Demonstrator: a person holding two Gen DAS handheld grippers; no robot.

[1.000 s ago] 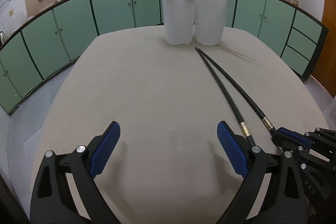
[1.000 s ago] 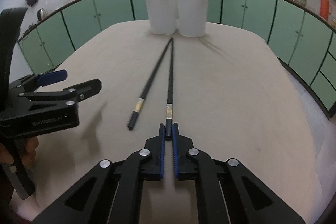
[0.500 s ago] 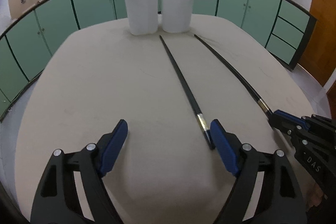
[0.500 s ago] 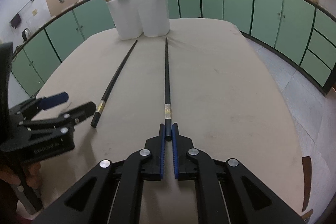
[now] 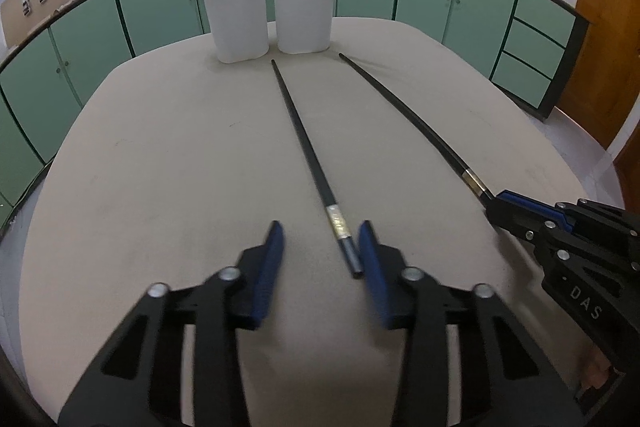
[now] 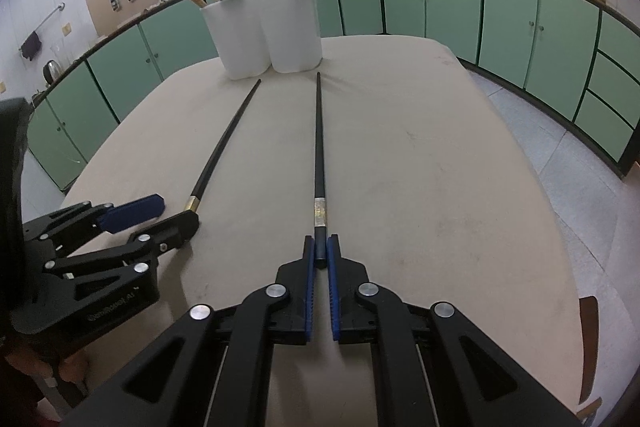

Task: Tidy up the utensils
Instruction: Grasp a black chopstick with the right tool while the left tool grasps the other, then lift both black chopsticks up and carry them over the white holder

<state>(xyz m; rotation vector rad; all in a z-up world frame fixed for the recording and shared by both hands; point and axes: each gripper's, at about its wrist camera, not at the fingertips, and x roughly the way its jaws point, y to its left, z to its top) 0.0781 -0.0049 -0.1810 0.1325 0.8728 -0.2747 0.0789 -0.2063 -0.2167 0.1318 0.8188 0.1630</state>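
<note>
Two long black chopsticks are lying on the beige tabletop (image 5: 168, 163), each slim, tapering toward the far tip and banded with metal near its thick end. The left chopstick (image 5: 306, 157) is lying between the blue pads of the left gripper (image 5: 320, 259), its butt end just beside the right-hand pad; the pads are not yet pressing it, so the jaws are standing apart around it, and they have just been closing. A second ago they were spread wide with the chopstick outside the right pad; now the gripper is sitting farther right, straddling the stick. The right chopstick (image 6: 319, 155) is being clamped at its thick end by the right gripper (image 6: 320, 253), jaws closed on it, as before. Its tip is now pointing apart from the other chopstick's tip, whereas earlier the two tips were meeting. Beyond both tips, two white holders (image 5: 268, 11) are standing side by side, touching, with red and wooden chopsticks sticking out of them.
</note>
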